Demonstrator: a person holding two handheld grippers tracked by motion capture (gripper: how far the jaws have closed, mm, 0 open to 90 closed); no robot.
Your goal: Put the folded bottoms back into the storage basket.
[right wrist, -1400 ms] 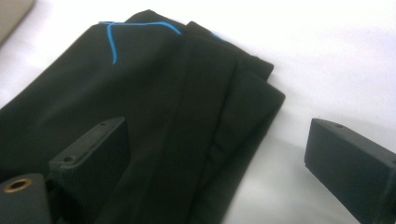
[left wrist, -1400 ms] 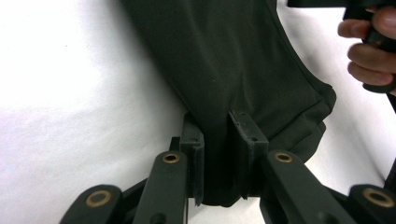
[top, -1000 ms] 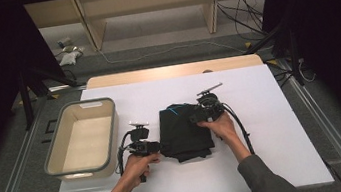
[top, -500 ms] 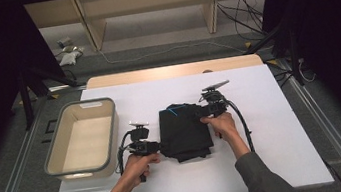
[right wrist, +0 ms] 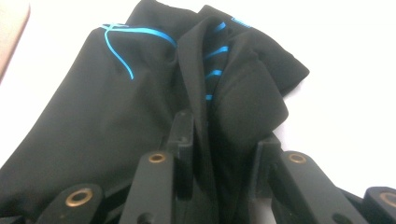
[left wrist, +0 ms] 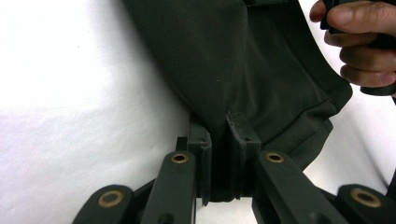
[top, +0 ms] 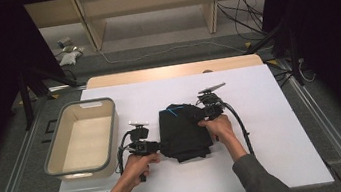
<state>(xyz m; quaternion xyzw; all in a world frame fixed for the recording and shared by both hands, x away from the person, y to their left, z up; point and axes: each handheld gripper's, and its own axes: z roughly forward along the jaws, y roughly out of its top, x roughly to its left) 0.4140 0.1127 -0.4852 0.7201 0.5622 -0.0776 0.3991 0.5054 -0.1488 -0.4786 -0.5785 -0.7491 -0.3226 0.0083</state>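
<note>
While the person leans in from the near edge of the white counter (top: pixel 274 127), a folded black garment (top: pixel 183 132) lies flat on it near the middle, with thin blue lines printed at its far end. To its left, just beside it but apart, sits a cream tub (top: pixel 83 141) with a grey rim, nothing in it that I can make out.

At the garment's left edge the left hand-held gripper (top: pixel 151 145) is clenched on the cloth: in the left gripper view its two black jaws stand close together with a fold of the dark fabric (left wrist: pixel 243 70) pinched between them, the fabric spreading away across the white surface. The person's left hand (top: pixel 135 165) wraps the handle just behind it.

On the garment's right side, toward the far corner, the right hand-held gripper (top: pixel 205 114) is grasping the cloth too. In the right gripper view its jaws stand a little wider, with a thick bunched ridge of fabric (right wrist: pixel 233 112) rising between them, blue stripes running along that ridge. The right hand (top: pixel 217 128) rests partly over the garment's right edge, and a black cable (top: pixel 241 126) curves back from the gripper along the forearm.
</note>
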